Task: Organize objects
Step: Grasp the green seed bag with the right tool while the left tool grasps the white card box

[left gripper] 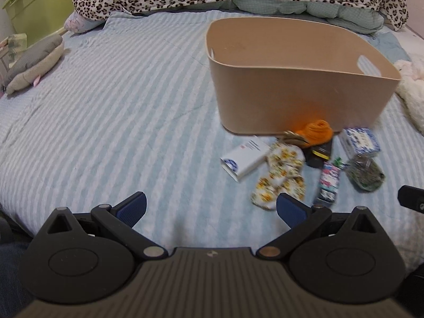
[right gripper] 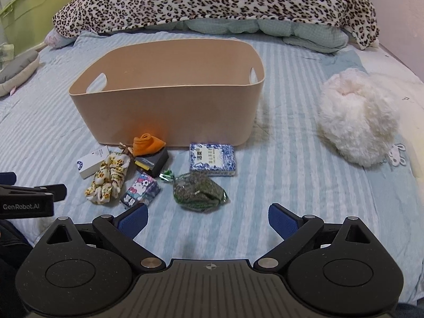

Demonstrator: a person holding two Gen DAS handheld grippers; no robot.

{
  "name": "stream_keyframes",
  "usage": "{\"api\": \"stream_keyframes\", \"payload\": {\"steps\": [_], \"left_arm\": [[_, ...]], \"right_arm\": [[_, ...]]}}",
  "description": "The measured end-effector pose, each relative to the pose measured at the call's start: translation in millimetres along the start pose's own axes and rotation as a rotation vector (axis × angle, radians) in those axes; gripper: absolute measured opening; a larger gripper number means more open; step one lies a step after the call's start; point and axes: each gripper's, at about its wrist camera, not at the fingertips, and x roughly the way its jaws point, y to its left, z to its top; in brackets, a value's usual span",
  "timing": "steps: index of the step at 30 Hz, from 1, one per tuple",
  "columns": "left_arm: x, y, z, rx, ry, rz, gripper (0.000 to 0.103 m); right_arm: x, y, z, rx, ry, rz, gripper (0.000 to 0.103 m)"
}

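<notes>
A tan bin (right gripper: 169, 111) stands on the striped bed, also in the left wrist view (left gripper: 299, 90). In front of it lie a white box (right gripper: 91, 163), a sunflower-print cloth (right gripper: 108, 177), an orange cloth (right gripper: 147, 144), a black box (right gripper: 153, 161), a cartoon-print box (right gripper: 140, 192), a green foil bag (right gripper: 198, 192) and a blue-patterned box (right gripper: 212, 159). My left gripper (left gripper: 210, 209) is open and empty, short of the sunflower cloth (left gripper: 279, 175). My right gripper (right gripper: 208, 221) is open and empty, just short of the green bag.
A fluffy white plush (right gripper: 357, 119) lies right of the bin. A leopard-print blanket (right gripper: 212, 0) covers the bed's far end. A grey plush (left gripper: 34, 61) lies at the left, with a green storage bin (left gripper: 39, 2) beyond the bed.
</notes>
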Motion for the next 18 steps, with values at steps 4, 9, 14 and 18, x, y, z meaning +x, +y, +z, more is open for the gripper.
{"api": "stream_keyframes", "payload": {"steps": [4,9,14,18], "left_arm": [[16,10,11,0.013,-0.003,0.017,0.103],[43,19,21,0.050,0.026,0.014,0.103],[58,27,24,0.062,0.047,-0.011,0.103],[71,29,22,0.092,0.078,-0.037,0.103]], "right_arm": [[18,0,11,-0.027,0.009,-0.020,0.099],[39,-4,19,-0.042,0.038,-0.012,0.099],[58,-5,17,-0.069,0.077,-0.034,0.099],[73,-8,11,-0.067,0.118,-0.025,0.098]]}}
